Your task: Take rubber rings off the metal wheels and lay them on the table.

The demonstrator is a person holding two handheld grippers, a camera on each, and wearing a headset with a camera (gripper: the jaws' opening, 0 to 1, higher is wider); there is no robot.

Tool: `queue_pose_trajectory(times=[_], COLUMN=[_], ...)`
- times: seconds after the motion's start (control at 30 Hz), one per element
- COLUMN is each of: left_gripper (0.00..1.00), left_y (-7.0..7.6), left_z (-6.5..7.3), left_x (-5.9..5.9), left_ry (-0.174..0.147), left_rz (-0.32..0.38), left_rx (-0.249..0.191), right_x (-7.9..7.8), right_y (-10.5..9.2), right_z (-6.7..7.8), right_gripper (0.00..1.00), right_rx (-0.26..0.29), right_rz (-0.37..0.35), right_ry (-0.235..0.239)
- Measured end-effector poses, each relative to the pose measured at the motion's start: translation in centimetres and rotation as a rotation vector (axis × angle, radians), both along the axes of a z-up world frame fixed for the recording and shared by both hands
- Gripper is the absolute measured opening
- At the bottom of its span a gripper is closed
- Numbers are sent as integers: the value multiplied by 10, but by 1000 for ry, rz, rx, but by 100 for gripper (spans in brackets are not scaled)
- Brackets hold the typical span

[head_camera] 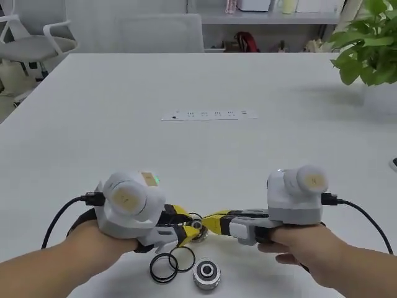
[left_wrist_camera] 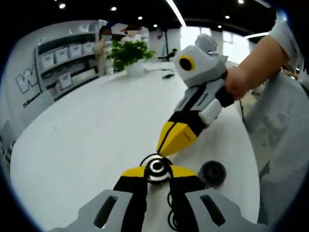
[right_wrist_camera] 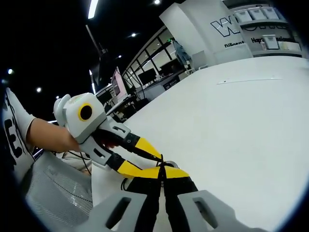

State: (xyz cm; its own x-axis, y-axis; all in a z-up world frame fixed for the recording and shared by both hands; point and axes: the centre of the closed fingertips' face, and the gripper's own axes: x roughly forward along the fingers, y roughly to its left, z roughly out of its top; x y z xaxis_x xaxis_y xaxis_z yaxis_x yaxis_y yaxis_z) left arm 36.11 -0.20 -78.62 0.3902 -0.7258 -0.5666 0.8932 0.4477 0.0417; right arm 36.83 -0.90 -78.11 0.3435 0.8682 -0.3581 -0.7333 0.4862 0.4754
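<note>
1. Hidden areas: in the head view I see little of the held metal wheel (left_wrist_camera: 157, 168), because both gripper bodies crowd it. The contact points there are too small to make out.
2. Left gripper (head_camera: 184, 228): its yellow jaws are clamped on opposite sides of the wheel.
3. Right gripper (head_camera: 209, 223): its jaws are pressed together and pinch the rubber ring (left_wrist_camera: 146, 163) at the wheel's rim.
4. On the table (head_camera: 205, 87), near me, two loose rings (head_camera: 164, 267) lie just beside a second wheel (head_camera: 206, 274).
</note>
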Motion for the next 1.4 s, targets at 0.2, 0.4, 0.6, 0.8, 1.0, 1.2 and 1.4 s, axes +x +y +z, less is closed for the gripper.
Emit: queue_pose_trajectory(times=[0.2,0.4,0.6,0.8,1.0,1.2,1.4], left_gripper=[28,34,43,51,57,57,57], left_y=[11,26,40,49,55,61,64], left_z=[12,24,35,37,35,33,30], left_x=[-6,-13,-22,-32,-43,-48,-50], left_ry=[-8,-17,-12,-16,-5,8,16], left_rz=[-16,-18,-9,-10,-7,18,29], left_rx=[-21,-43,-74,-72,-73,-76,-74], right_x=[-3,-8,-15,-26,-41,-47,-47], right_y=[4,7,13,24,32,34,28], right_z=[5,11,16,17,8,-1,-8], right_gripper=[0,0,0,0,0,0,0], right_rx=[17,33,51,60,36,11,-26], right_rz=[10,24,44,83,143,167,161], right_ry=[6,11,19,41,65,91,91])
